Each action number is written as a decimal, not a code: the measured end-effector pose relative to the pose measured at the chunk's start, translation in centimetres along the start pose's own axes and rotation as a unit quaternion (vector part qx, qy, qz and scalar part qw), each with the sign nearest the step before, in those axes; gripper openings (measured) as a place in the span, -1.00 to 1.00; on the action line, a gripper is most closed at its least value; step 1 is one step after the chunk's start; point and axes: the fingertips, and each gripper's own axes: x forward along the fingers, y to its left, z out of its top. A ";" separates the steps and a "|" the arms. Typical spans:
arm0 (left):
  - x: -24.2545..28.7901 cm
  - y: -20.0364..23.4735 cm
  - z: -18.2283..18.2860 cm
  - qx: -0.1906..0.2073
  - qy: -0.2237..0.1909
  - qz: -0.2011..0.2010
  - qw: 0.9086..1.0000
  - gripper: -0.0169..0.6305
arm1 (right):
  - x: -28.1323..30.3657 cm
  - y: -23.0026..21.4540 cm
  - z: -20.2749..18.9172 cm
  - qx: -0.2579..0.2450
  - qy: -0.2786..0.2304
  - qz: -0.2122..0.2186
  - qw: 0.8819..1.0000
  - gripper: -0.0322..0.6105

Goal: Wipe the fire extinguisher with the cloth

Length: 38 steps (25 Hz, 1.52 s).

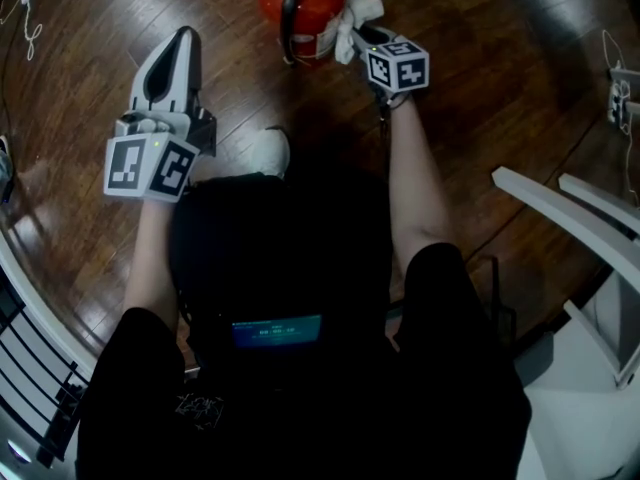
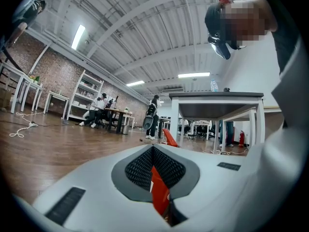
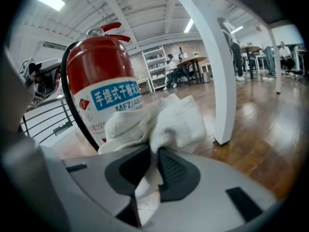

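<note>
**A:** Where does the extinguisher stand?

**B:** The red cylindrical metal fire extinguisher (image 1: 300, 3) is upright on the dark wooden plank floor (image 1: 480, 88). It sits at the top of the head view, ahead of the person's white shoe (image 1: 268, 151). A black hose runs down its side.

**A:** And the cloth?

**B:** The crumpled white terry cloth (image 3: 161, 117) is pinched in the right gripper (image 3: 153, 153). The 2 dark ribbed pads clamp 1 fold of it. The bunched rest bulges out in front, pressed against the extinguisher's white and blue label. In the head view that is the right side of the red body.

**A:** What about the other hand?

**B:** The left gripper (image 1: 180, 48) is well apart from the extinguisher, to its left and nearer the person, pointing forward above the floor. Its 2 jaws are pressed together with nothing gripped. A red sliver shows in the slit below the pads, and I cannot tell what it is.

**A:** Anything else close by?

**B:** A white slanted post (image 3: 217, 66) meets the floor just beyond the cloth in the right gripper view.
</note>
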 end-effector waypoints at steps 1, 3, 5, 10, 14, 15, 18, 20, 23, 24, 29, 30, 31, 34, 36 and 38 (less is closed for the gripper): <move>0.0 0.0 0.0 0.000 0.000 0.000 1.000 -0.95 | 0.1 0.1 -0.4 0.003 0.004 0.000 1.000 -0.71; -0.1 0.0 0.0 -0.001 0.000 0.000 1.000 -0.94 | 0.1 0.3 -1.3 0.005 0.016 -0.001 1.000 -0.71; -0.2 0.0 0.0 0.000 0.000 0.001 1.000 -0.94 | 0.2 0.7 -2.6 0.003 0.034 0.002 0.999 -0.71; -0.6 -0.5 0.3 0.003 -0.002 0.001 1.000 -0.94 | -0.1 1.6 -4.5 -0.001 0.058 0.003 0.998 -0.71; -0.9 -0.6 0.5 0.004 -0.006 0.003 1.000 -0.94 | -1.7 2.0 -2.2 -0.017 0.027 0.000 0.999 -0.71; -1.0 -0.7 0.6 0.006 -0.007 0.003 1.000 -0.94 | -2.4 2.1 -1.5 -0.020 0.013 -0.001 1.000 -0.71; -1.1 -0.9 1.1 0.013 -0.010 0.000 1.000 -0.94 | -6.1 2.9 1.6 -0.023 -0.053 -0.003 0.998 -0.71; -1.2 -0.7 1.5 0.019 -0.013 0.000 1.000 -0.95 | -9.3 4.0 4.4 -0.019 -0.112 0.004 0.993 -0.71; -1.5 -0.3 2.1 0.026 -0.020 0.003 0.999 -0.94 | -14.2 5.6 8.3 -0.004 -0.195 0.017 0.981 -0.71; -1.6 -0.1 2.4 0.027 -0.020 0.004 0.999 -0.94 | -15.4 6.0 9.2 -0.003 -0.213 0.017 0.977 -0.71; -1.1 0.3 4.5 0.027 -0.002 0.006 1.000 -0.94 | -18.4 8.1 12.6 -0.029 -0.224 0.001 0.974 -0.71; -1.0 0.1 5.4 0.027 0.005 0.006 1.000 -0.94 | -18.9 8.6 13.3 -0.025 -0.222 -0.001 0.975 -0.71; -1.1 -0.2 6.4 0.026 0.013 0.005 1.000 -0.94 | -19.5 9.2 13.9 -0.019 -0.217 -0.003 0.976 -0.71; -2.6 -1.6 11.2 0.024 0.031 0.001 0.999 -0.94 | -22.6 12.6 15.7 -0.003 -0.195 -0.007 0.981 -0.71; -3.9 -2.7 15.0 0.017 0.039 -0.001 0.999 -0.95 | -25.7 15.3 17.2 0.004 -0.184 -0.010 0.983 -0.71; -5.2 -4.1 18.7 0.008 0.046 -0.003 0.999 -0.95 | -29.0 17.9 19.0 0.009 -0.176 -0.008 0.984 -0.71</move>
